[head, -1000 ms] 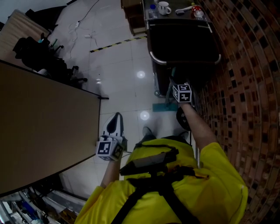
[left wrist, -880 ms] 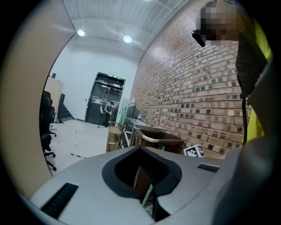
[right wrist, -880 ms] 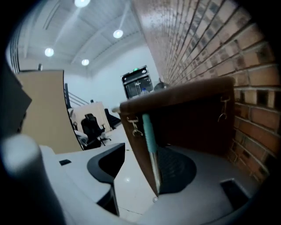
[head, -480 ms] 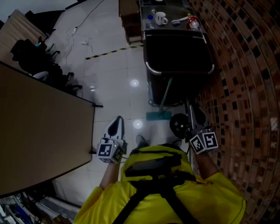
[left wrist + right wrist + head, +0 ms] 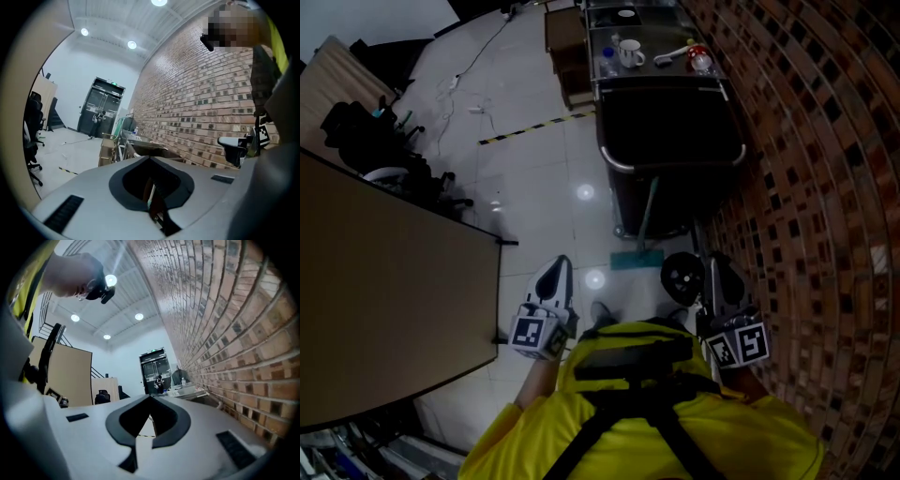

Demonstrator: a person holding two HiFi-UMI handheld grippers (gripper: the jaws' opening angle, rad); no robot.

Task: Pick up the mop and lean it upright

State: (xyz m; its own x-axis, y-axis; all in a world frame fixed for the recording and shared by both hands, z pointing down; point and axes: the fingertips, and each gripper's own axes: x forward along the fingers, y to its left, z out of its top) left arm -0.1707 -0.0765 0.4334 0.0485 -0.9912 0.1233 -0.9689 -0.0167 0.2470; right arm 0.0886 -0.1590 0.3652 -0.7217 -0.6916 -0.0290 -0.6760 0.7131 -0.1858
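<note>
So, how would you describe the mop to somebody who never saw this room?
Find the brick wall on the right; a dark cart stands beside it. The mop leans on the cart's near side, its head on the floor. Only it has a long thin handle and a flat teal head.

Open floor between panel and cart

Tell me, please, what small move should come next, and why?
Probably just draw back and stop. The flat mop with a teal handle already leans upright against the black cart. The left gripper is shut and empty; the right gripper has just closed its jaws on nothing, away from the mop.
</note>
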